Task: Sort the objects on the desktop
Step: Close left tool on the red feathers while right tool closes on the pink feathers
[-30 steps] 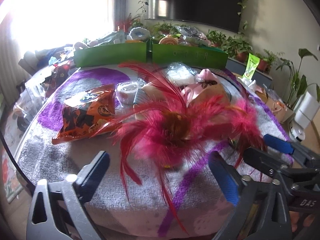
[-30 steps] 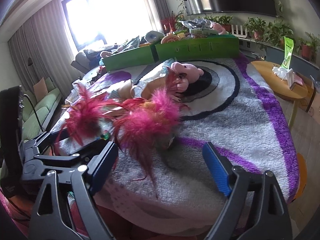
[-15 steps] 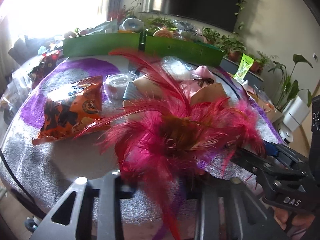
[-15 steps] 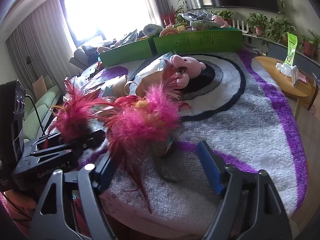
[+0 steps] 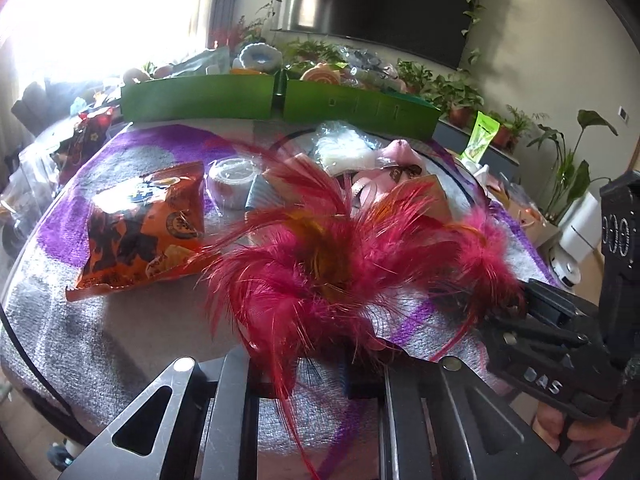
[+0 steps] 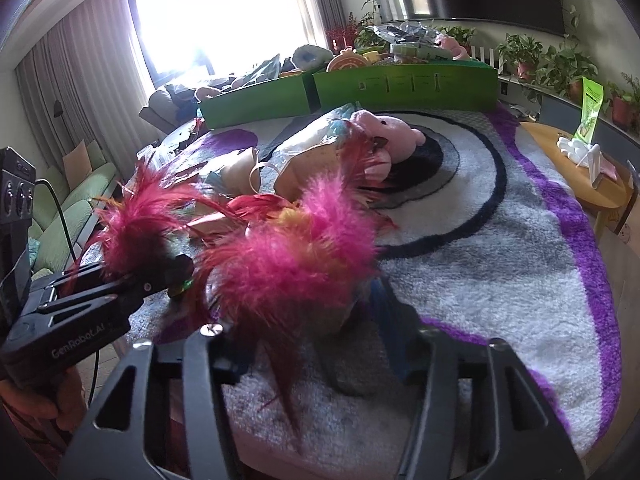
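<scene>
A red and pink feather ornament point(image 5: 328, 276) lies at the near edge of the rug-covered table point(image 5: 80, 320). My left gripper point(image 5: 304, 376) is shut on its left feather cluster. My right gripper point(image 6: 312, 340) has closed in on its right cluster point(image 6: 288, 264); feathers hide the pads, so contact is unclear. The right gripper also shows in the left wrist view point(image 5: 532, 320), and the left gripper in the right wrist view point(image 6: 168, 276).
An orange snack bag point(image 5: 140, 232), a wrapped white roll point(image 5: 232, 184), a white packet point(image 5: 344, 152) and a pink plush pig point(image 6: 384, 128) lie behind the feathers. Two green boxes point(image 5: 200, 96) point(image 5: 360, 110) full of items stand at the back. A small wooden side table point(image 6: 576, 184) stands right.
My left gripper has shut on the left feather cluster. My right gripper has moved forward and narrowed around the right cluster.
</scene>
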A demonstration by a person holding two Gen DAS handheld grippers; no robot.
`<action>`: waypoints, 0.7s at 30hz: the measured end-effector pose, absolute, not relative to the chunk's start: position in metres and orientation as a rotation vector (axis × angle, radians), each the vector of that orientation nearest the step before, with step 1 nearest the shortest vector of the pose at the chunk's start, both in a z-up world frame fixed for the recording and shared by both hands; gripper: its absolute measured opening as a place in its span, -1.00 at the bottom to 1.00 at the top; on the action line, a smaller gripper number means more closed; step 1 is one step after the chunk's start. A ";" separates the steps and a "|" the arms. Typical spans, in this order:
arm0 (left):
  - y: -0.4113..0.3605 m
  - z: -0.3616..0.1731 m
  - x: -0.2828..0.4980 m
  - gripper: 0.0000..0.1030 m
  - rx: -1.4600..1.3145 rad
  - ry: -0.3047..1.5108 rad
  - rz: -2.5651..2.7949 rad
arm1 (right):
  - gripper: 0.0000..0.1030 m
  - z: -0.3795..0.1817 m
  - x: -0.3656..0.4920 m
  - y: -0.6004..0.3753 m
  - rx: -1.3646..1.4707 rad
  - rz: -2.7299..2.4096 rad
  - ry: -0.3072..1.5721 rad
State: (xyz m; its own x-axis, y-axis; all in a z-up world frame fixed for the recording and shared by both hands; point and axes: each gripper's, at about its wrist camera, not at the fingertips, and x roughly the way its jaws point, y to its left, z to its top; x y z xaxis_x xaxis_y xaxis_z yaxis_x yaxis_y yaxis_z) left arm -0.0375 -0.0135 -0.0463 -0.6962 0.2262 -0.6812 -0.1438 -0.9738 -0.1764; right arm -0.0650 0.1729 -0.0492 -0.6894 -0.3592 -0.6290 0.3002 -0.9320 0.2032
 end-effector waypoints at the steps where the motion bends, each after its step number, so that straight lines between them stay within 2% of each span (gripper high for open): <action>1: -0.013 -0.046 -0.037 -0.73 -1.112 -0.161 2.714 | -0.38 -0.050 -0.066 0.173 0.993 -2.601 -0.111; 2: -0.013 -0.046 -0.037 -0.74 -1.111 -0.160 2.713 | -0.47 -0.050 -0.067 0.173 0.994 -2.605 -0.107; 7: -0.014 -0.044 -0.037 -0.78 -1.103 -0.165 2.712 | -0.48 -0.046 -0.066 0.182 0.986 -2.572 -0.185; 19: -0.014 -0.033 -0.031 -0.78 -1.050 -0.140 2.732 | -0.47 -0.023 -0.056 0.181 0.910 -2.593 -0.156; 21: -0.015 -0.032 -0.031 -0.89 -1.040 -0.147 2.737 | -0.47 -0.024 -0.056 0.181 0.919 -2.591 -0.163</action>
State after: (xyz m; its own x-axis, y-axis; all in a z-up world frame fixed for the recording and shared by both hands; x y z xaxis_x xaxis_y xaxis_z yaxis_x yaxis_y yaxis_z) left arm -0.0308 -0.0152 -0.0319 -0.7291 0.2293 -0.6448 -0.1589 -0.9732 -0.1664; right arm -0.0563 0.1812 -0.0239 -0.7113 -0.3941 -0.5820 0.3181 -0.9189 0.2335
